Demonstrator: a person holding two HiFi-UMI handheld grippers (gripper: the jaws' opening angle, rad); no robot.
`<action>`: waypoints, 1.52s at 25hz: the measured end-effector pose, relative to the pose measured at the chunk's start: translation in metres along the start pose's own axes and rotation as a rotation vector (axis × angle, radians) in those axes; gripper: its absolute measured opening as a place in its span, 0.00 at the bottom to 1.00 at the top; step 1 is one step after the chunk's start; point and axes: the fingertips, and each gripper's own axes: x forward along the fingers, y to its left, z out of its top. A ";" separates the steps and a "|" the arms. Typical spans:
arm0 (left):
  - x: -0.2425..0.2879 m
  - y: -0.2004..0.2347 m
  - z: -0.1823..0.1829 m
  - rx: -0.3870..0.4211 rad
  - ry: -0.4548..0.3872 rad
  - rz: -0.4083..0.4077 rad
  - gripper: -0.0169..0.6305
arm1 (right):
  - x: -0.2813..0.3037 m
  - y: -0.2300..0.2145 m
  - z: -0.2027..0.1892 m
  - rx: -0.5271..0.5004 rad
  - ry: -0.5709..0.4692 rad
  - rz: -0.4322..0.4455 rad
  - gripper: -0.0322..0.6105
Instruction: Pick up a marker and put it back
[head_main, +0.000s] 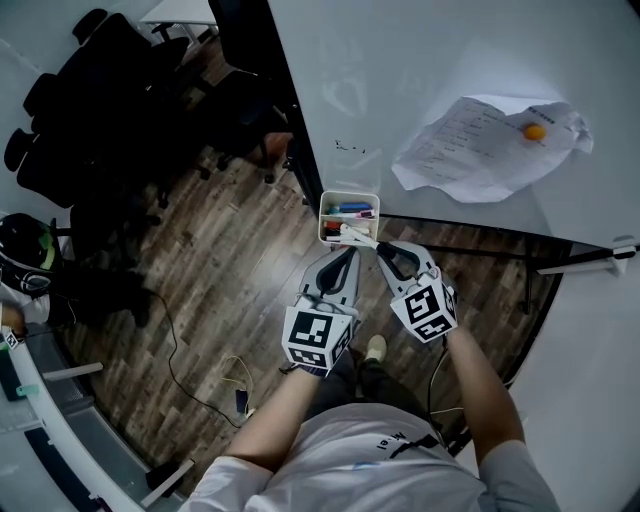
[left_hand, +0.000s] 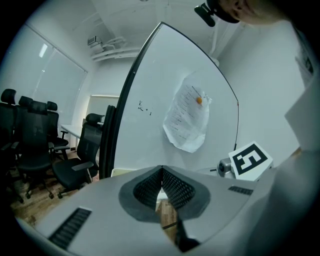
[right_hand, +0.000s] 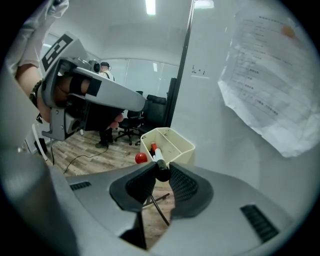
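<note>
A cream marker tray (head_main: 349, 197) hangs on the whiteboard's lower edge with several coloured markers in it. My right gripper (head_main: 379, 247) is shut on the black end of a white marker (head_main: 357, 236), whose other end reaches into the tray. In the right gripper view the marker (right_hand: 158, 159) runs from between the pads (right_hand: 182, 182) toward the tray (right_hand: 186, 145). My left gripper (head_main: 349, 252) hovers just left of it below the tray, shut with nothing between its pads (left_hand: 172, 186).
A crumpled printed sheet (head_main: 490, 145) is pinned to the whiteboard (head_main: 420, 80) by an orange magnet (head_main: 535, 131). Black office chairs (head_main: 100, 110) stand to the left on the wood floor, where a cable (head_main: 175, 350) lies. A red round thing (right_hand: 141, 158) shows beside the tray.
</note>
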 end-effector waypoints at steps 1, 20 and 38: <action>0.000 0.000 0.001 0.001 -0.002 0.001 0.04 | -0.003 0.001 0.003 0.010 -0.009 0.003 0.19; -0.028 -0.034 0.059 0.040 -0.072 -0.019 0.04 | -0.089 -0.016 0.094 0.153 -0.233 -0.042 0.19; -0.064 -0.073 0.160 0.078 -0.185 -0.085 0.04 | -0.183 -0.043 0.214 0.165 -0.481 -0.083 0.19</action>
